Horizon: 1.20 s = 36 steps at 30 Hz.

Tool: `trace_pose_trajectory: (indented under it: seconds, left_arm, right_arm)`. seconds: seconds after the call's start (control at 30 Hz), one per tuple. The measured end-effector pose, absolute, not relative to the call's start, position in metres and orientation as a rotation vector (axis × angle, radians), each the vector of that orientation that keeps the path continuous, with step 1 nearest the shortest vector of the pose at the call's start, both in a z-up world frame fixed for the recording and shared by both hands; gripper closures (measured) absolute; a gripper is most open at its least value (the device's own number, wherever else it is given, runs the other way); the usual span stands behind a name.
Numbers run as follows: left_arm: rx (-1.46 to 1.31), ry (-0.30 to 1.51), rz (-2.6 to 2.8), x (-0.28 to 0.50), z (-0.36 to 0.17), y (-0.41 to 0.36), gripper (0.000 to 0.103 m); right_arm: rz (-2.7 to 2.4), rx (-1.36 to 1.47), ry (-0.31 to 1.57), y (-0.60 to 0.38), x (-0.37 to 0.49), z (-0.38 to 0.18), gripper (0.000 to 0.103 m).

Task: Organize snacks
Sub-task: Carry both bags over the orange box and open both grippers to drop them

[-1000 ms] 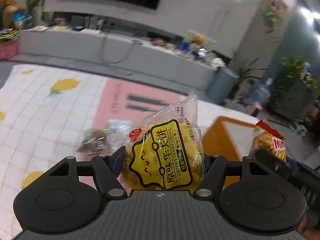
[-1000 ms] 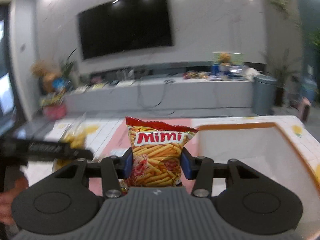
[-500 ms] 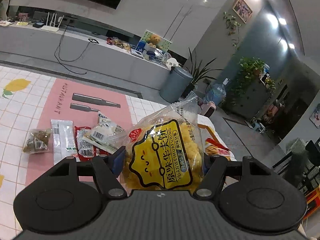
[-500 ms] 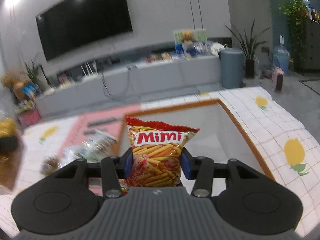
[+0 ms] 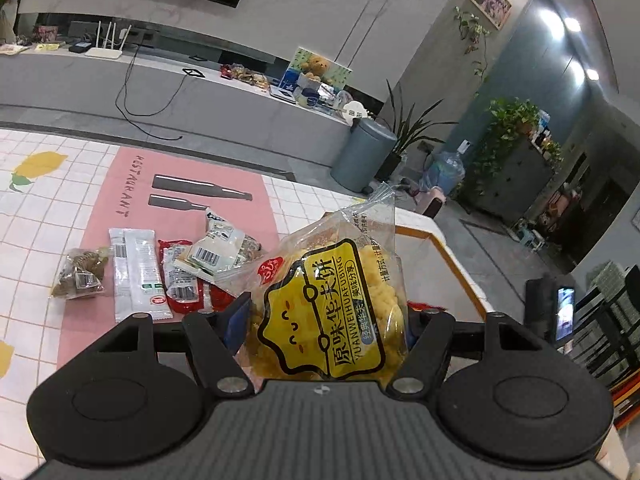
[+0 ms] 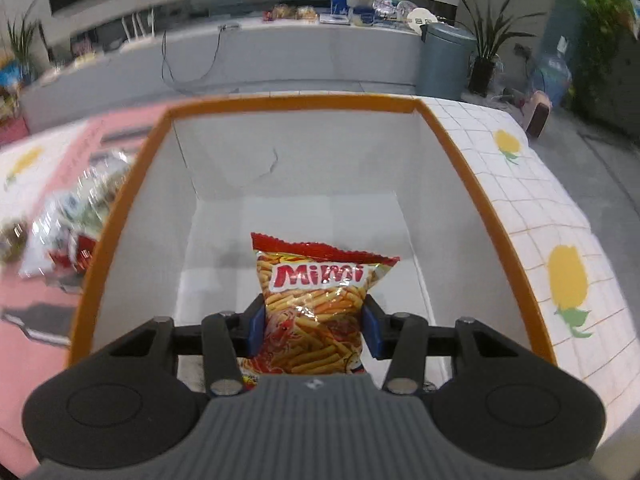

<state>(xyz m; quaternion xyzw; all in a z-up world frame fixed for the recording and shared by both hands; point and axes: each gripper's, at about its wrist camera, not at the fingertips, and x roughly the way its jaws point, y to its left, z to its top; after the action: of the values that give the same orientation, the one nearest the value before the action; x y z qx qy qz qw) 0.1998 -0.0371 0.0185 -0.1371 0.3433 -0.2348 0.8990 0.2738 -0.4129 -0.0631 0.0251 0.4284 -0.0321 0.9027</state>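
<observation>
Two light, crinkly bags are held low by their sides: left gripper (image 5: 322,326) clamps the yellow biscuit bag (image 5: 332,304) beside the table's edge, right gripper (image 6: 314,330) pinches the Mimi snack bag (image 6: 316,304) over the orange-rimmed box (image 6: 120,200); contents seem fragile.

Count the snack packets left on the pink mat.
5 visible: brown packet far left, white packet, red packet, white pouch overlapping another. More may be hidden.

My left wrist cam: sits behind fingers, looks forward and moderately down over pink mat (image 5: 92,292) toward grey bin (image 5: 362,156). My right wrist cam: tilted steeper, close above orange-rimmed box (image 6: 472,184). Both views share bin (image 6: 446,60), TV counter (image 5: 224,100) (image 6: 280,52), loose snack packets (image 5: 160,268) (image 6: 60,224), box rim (image 5: 452,256).
</observation>
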Motion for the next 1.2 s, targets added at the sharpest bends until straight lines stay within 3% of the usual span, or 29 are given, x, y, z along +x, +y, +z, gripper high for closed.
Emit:
trace_pose_trajectory:
  seconds: [0.2,0.33,0.47,1.2]
  left_arm:
    - [-0.265,0.716,-0.495,0.196,0.018,-0.042,0.025]
    - [-0.249,0.715,-0.494,0.195,0.02,-0.045,0.025]
    - [-0.248,0.72,-0.502,0.194,0.021,-0.047,0.025]
    - [-0.11,0.715,-0.607,0.179,0.035,-0.135,0.025]
  right_arm:
    - [-0.102,-0.029,0.905,-0.406,0.276,-0.065,0.052]
    - [-0.151,-0.162,0.942,-0.389,0.272,-0.065,0.028]
    - [-0.167,-0.27,0.929,-0.38,0.261,-0.06,0.012]
    - [-0.197,0.206,0.587,-0.445,0.202,-0.009,0.008]
